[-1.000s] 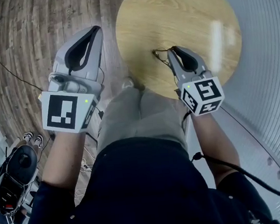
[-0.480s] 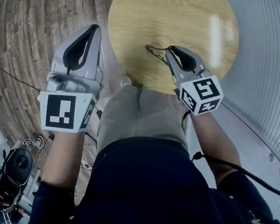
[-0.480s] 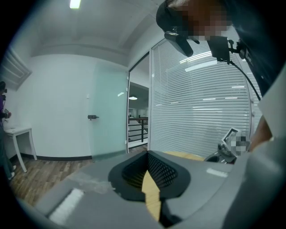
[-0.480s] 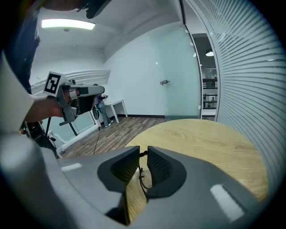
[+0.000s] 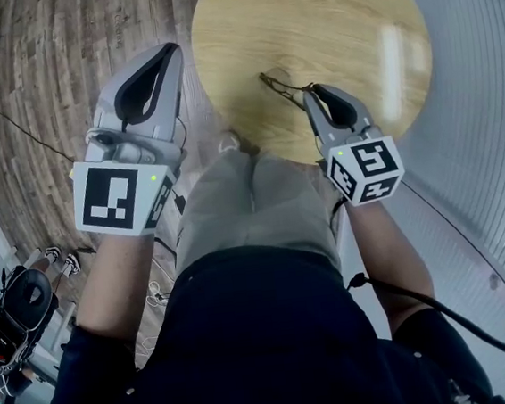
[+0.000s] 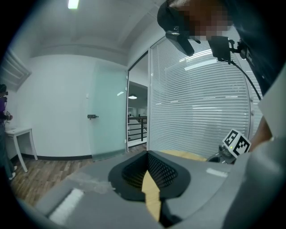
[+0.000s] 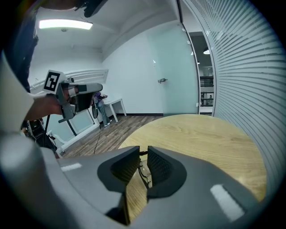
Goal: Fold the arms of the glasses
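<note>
Black-and-white square markers sit on both cubes. The right gripper pinches the glasses at its tips over the table, its narrow jaws just opening slightly. The left gripper is closed and empty.

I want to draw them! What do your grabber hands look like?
Both are grey, jaws lined with black ribbed pads. The left gripper and right gripper each carry a white cube with black square markers and a green light. A black cable runs by the right arm. Dark short sleeves.
</note>
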{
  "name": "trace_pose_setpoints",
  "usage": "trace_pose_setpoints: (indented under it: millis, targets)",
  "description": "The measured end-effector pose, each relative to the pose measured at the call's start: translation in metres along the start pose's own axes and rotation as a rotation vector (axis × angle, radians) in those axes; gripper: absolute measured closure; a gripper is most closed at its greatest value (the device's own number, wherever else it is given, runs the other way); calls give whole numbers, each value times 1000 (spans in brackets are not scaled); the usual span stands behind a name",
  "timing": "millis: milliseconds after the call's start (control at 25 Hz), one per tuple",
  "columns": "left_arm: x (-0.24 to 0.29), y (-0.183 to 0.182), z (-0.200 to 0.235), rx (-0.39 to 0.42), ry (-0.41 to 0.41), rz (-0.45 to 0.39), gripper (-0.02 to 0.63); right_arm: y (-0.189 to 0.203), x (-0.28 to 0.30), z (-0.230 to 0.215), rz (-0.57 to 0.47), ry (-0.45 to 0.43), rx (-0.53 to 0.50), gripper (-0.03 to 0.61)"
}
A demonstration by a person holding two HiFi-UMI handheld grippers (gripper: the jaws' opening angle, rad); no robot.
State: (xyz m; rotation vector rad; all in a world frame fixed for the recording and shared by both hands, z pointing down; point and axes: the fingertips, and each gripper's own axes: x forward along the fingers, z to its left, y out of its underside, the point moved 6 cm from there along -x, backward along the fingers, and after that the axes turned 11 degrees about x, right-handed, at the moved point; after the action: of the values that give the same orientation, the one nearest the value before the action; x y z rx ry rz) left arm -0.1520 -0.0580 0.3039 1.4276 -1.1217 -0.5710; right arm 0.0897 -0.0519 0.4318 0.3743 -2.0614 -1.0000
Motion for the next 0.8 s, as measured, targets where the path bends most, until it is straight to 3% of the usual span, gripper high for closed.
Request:
trace_pose_setpoints:
  millis: [800]
  targets:
    - [28,39,17,-26,25,49,612,33,46,-28,63,17,51,512]
